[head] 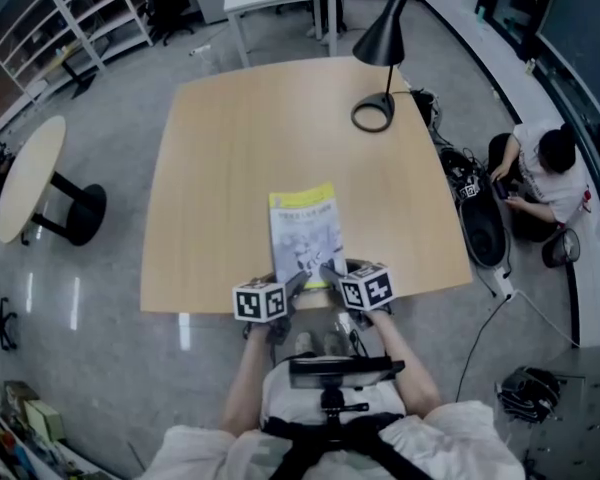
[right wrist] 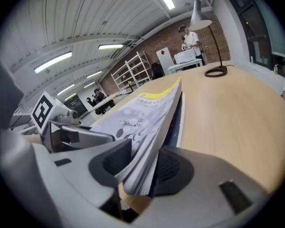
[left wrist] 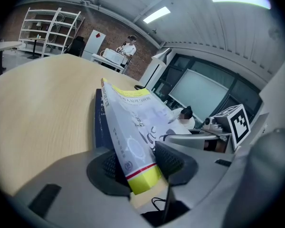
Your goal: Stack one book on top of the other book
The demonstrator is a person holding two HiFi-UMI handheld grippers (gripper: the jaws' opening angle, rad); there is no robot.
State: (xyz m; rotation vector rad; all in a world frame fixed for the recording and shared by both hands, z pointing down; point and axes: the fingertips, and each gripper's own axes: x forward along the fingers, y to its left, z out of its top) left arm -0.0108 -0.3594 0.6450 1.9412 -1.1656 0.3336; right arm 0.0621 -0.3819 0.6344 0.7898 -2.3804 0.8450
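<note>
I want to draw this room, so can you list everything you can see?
wooden table: 1, light brown, square, middle of the floor
yellow-and-white book: 1, near edge of the wooden table, over the other book
dark blue book: 1, under the yellow-and-white book
desk lamp: 1, black, far right corner of the wooden table
round table: 1, light top, at left
white table: 1, beyond the wooden table
shelves: 1 unit, white, far left
seated person: 1, white top, on the floor at right
left gripper: 1, grey, clamped on the yellow-and-white book
right gripper: 1, grey, clamped on the same book
</note>
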